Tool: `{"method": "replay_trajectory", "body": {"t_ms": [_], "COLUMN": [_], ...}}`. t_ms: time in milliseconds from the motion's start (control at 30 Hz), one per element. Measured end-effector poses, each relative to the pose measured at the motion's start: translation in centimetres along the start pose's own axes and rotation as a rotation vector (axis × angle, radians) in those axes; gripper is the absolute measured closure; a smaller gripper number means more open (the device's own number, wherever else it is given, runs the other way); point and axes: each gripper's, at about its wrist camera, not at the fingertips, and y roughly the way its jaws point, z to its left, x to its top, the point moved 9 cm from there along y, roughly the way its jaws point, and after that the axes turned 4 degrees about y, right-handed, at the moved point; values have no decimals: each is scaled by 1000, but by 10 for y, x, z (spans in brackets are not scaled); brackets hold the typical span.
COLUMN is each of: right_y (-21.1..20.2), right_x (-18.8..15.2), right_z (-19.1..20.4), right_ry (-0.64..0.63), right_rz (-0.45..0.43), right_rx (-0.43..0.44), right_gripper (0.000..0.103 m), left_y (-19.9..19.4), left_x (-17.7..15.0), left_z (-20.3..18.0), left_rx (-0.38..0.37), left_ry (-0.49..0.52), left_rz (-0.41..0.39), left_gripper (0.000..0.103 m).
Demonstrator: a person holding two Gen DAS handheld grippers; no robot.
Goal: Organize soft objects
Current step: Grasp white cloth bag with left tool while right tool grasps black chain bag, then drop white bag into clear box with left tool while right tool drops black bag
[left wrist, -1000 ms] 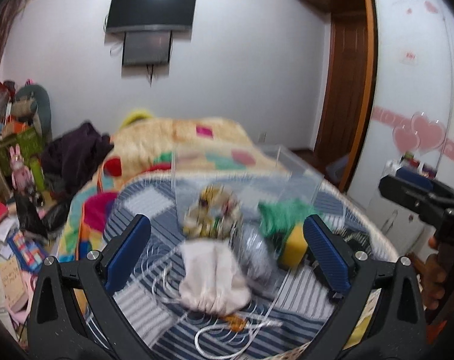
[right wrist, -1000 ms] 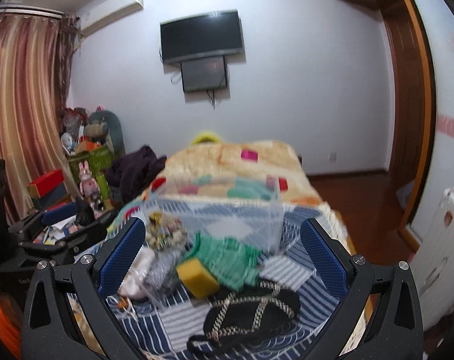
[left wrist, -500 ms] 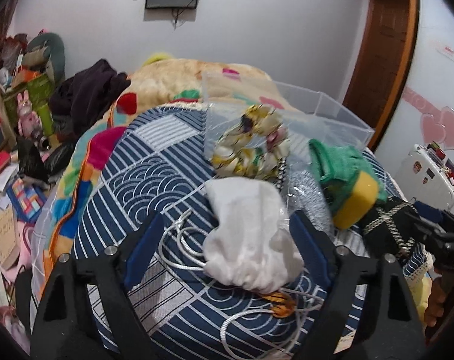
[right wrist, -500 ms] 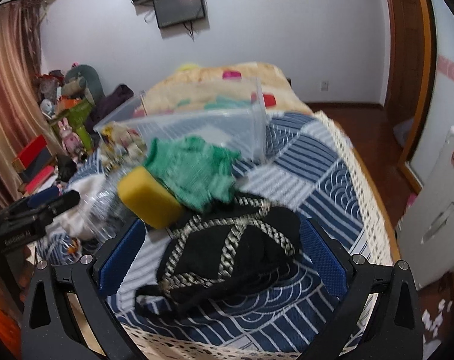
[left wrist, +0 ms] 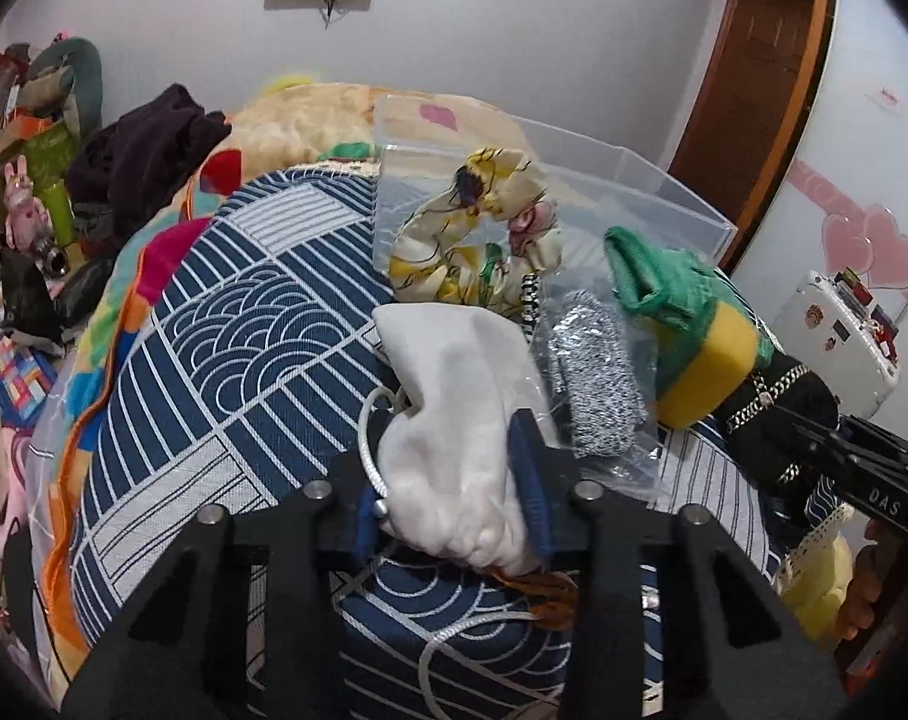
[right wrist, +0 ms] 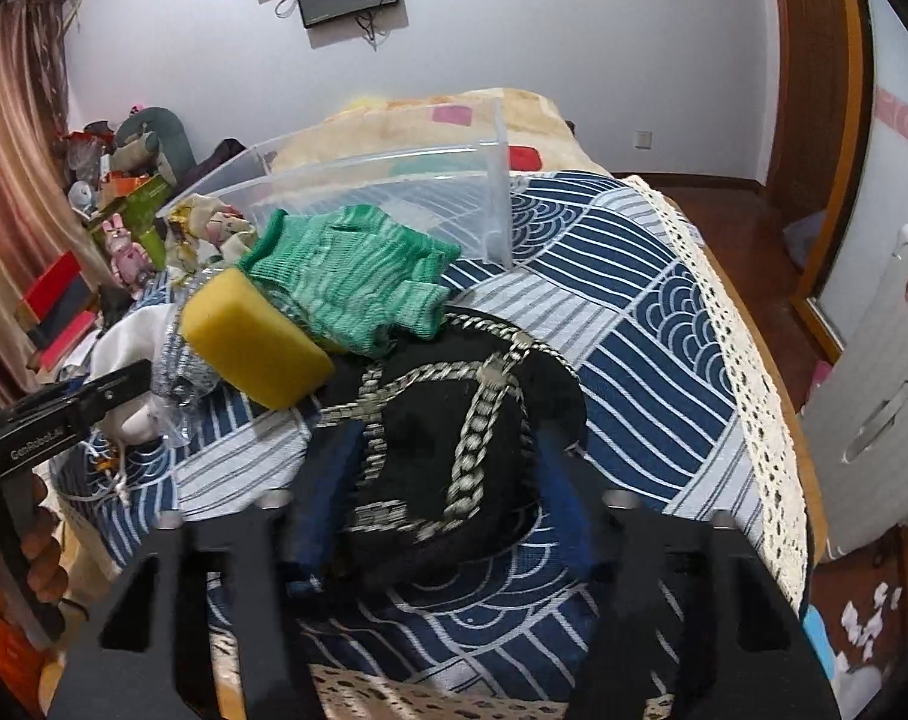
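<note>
My left gripper (left wrist: 451,501) is shut on a white drawstring pouch (left wrist: 454,414) lying on the blue patterned bedspread (left wrist: 226,348). My right gripper (right wrist: 439,480) is closed around a black bag with a silver chain (right wrist: 454,420) on the bed. Beside them lie a yellow sponge (right wrist: 253,348), a green knit glove (right wrist: 358,276), a grey item in a clear bag (left wrist: 598,378) and a floral scrunchie (left wrist: 478,234). A clear plastic bin (right wrist: 394,192) stands behind the pile.
A white cord (left wrist: 454,642) trails across the bedspread near the left gripper. The bed's lace edge (right wrist: 748,372) runs down the right, with wooden floor (right wrist: 748,234) beyond. Clutter and toys (left wrist: 28,192) fill the floor at left. A white cabinet (right wrist: 868,414) stands at right.
Both grippers moved forward and down onto the pile and closed: the left on the white pouch, the right on the black chain bag. Both were open before.
</note>
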Motion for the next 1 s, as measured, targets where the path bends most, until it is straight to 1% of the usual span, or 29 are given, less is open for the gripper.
{"method": "replay_trajectory", "body": {"t_ms": [33,67,100,133,200,233,367,500,633,733,900,1000], "right_y": [-2,-2,-3,-6,-11,-14,-28,-43,-57,-67,-73,-74], "right_x": [0,1,3,4,9,11,23,33,45,52,68,81], "right_z": [1,3,4,4,6,6,8,11,14,19,21,24], "right_ry": [-1,-5,-7,-9,-8,-8,-8,-26,-32,-38,-39,-40], "right_rz": [-4,-9,-16,-27,-50,-62,-114,-165,-214,-246,-290,-323], "right_rx": [4,1,0,1,5,7,18,9,14,17,22,31], "right_gripper": [67,72,75,76,85,86,87,87,87,87,87,87], "left_y": [-2,-5,-8,-10,-15,-19,-33,-50,-67,-74,-82,-86], "left_x": [1,3,3,5,10,12,23,36,51,67,92,110], "left_z": [-2,-3,-4,-5,-5,-4,0,4,3,3,-2,-4], "left_rx": [1,-1,-6,-15,-30,-27,-14,5,-1,6,-16,-14], "left_ry": [10,12,10,5,-3,-4,6,16,21,37,44,57], "left_rz": [-7,-14,-19,-24,-39,-50,-96,-144,-194,-234,-285,-319], "left_gripper": [76,78,79,80,81,82,82,82,82,82,82,82]}}
